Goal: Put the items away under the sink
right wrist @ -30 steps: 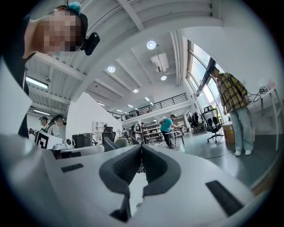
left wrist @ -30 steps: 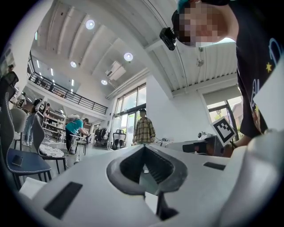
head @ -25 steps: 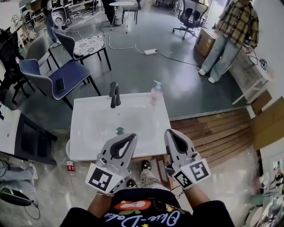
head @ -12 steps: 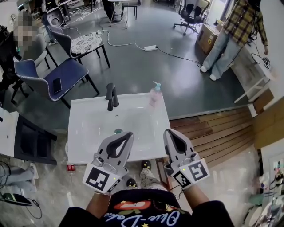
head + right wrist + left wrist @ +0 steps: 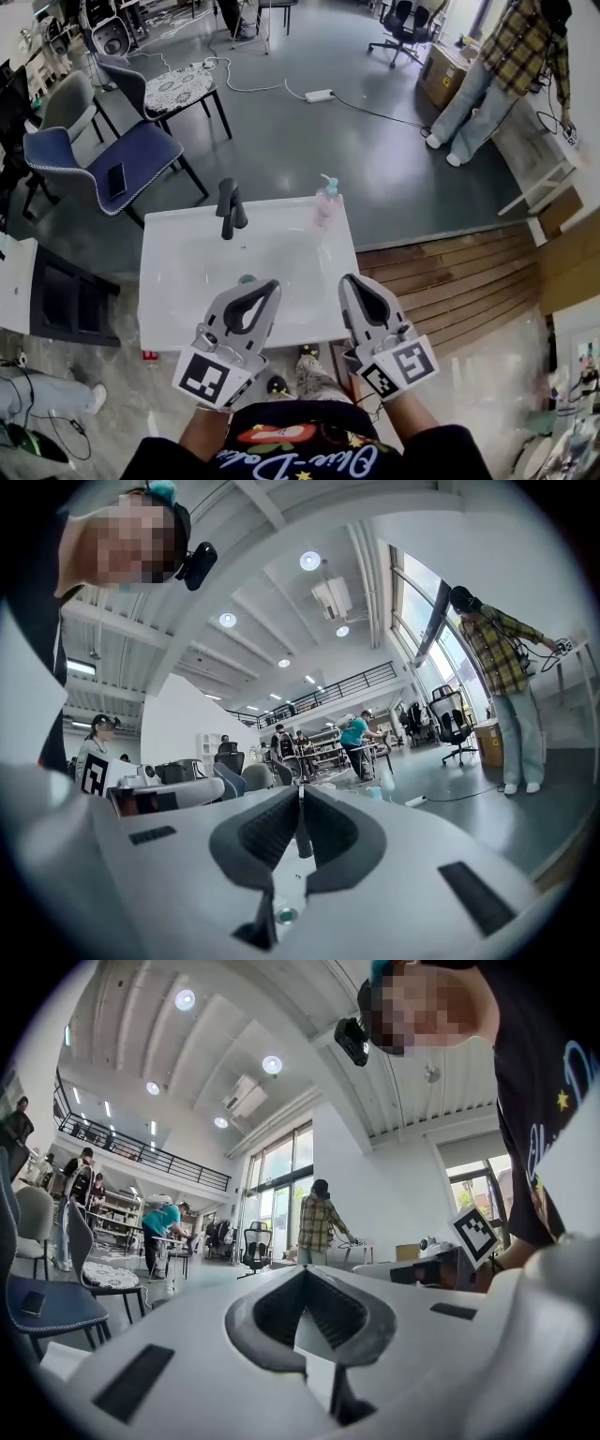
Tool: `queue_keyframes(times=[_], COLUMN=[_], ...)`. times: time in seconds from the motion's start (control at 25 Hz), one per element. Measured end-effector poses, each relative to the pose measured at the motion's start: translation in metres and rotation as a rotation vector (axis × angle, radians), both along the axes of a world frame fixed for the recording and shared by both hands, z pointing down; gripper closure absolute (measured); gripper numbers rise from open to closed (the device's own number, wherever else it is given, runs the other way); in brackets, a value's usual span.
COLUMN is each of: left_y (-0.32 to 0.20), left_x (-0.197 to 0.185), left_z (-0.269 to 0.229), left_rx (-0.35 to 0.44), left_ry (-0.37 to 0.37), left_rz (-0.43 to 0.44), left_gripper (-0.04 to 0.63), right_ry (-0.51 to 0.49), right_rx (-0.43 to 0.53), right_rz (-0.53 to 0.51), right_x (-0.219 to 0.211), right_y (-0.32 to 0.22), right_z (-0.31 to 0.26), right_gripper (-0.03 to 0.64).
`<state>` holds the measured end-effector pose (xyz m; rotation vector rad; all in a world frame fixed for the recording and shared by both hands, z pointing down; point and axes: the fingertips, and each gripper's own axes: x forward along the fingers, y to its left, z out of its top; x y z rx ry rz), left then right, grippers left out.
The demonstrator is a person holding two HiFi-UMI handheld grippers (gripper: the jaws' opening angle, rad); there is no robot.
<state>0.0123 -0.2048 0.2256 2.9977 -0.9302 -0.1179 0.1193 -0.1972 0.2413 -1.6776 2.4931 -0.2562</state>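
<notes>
Over the sink (image 5: 169, 272) rim I hold left gripper (image 5: 267, 285) and right gripper (image 5: 349, 280) pinched closed, empty, staged; soap bottle (image 5: 327, 202) at 1 o'clock.

A grey polished floor (image 5: 309, 159) filled the upper part of the head view and gave way to wooden boards (image 5: 450, 281) at the right. A blue chair (image 5: 112, 164) and a lace-patterned chair (image 5: 187, 89) stood at upper left, with a black office chair (image 5: 405, 23) at the top. In the left gripper view, round ceiling lights (image 5: 185, 999) glowed above tall windows (image 5: 277, 1162) and a mezzanine railing (image 5: 141, 1152).
</notes>
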Motion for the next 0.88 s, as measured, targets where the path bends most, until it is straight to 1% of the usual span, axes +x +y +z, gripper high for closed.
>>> queue_keyframes(times=[0.36, 0.44, 0.52, 0.72, 0.8, 0.88], left_y=[-0.016, -0.020, -0.023, -0.034, -0.037, -0.039], left_x=[0.014, 0.018, 0.024, 0.033, 0.035, 0.036], left_z=[0.009, 0.010, 0.012, 0.009, 0.014, 0.016], left_rx=[-0.026, -0.023, -0.027, -0.010, -0.040, -0.051], left_ry=[-0.009, -0.015, -0.024, -0.021, -0.042, -0.052], left_rz=[-0.003, 0.000, 0.003, 0.003, -0.001, -0.004], left_gripper=[0.591, 0.592, 0.592, 0.592, 0.591, 0.592], right_ry=[-0.010, -0.014, -0.019, -0.012, -0.010, -0.007], right_rx=[-0.026, -0.030, -0.032, -0.035, -0.036, -0.036], right_rz=[0.012, 0.010, 0.004, 0.003, 0.005, 0.006], right_x=[0.015, 0.018, 0.021, 0.029, 0.033, 0.036], right_y=[-0.018, -0.022, -0.026, -0.038, -0.044, -0.049], right_z=[0.011, 0.014, 0.016, 0.021, 0.023, 0.025], right_gripper=[0.607, 0.597, 0.567, 0.566, 0.562, 0.554])
